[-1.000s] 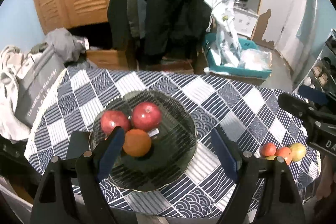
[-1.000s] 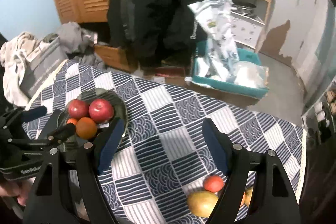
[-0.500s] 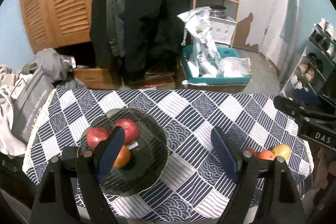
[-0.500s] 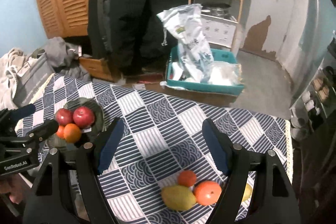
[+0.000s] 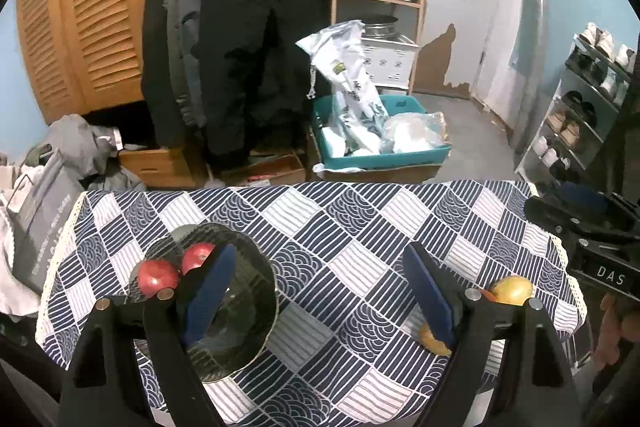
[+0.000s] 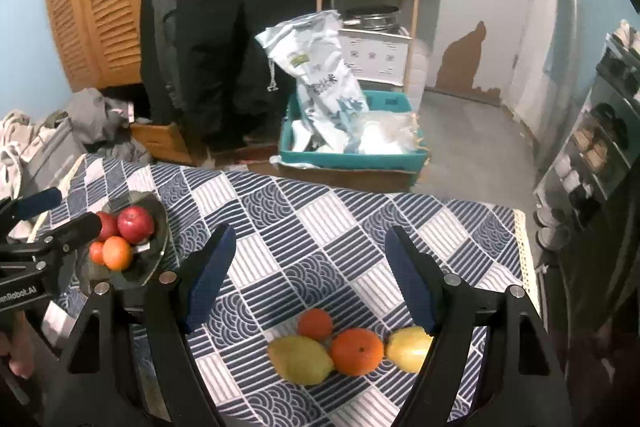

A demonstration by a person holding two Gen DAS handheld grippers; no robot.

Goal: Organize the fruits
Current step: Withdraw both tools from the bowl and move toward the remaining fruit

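Left hand-held gripper (image 5: 316, 291) open, empty, over checked-cloth desk (image 5: 360, 227); 2 red apples (image 5: 158, 277) in dark glass plate (image 5: 240, 327); yellow fruit (image 5: 512, 289) w/ right hand-held gripper (image 5: 576, 207) nr right edge.

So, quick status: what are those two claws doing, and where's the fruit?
Left gripper and right gripper open, empty, above the table. Four fruits in the bowl; four loose fruits under the right gripper. Nothing in the way.

table (image 6: 340, 211): bowl (image 6: 160, 227) at left end | in bowl: apples (image 6: 136, 225) behind, oranges (image 6: 117, 253) in front | near right front edge: lemon (image 6: 300, 359), orange (image 6: 356, 351), second lemon (image 6: 408, 349) in a touching row, small orange (image 6: 315, 323) just behind | crate (image 6: 352, 159) on floor beyond table
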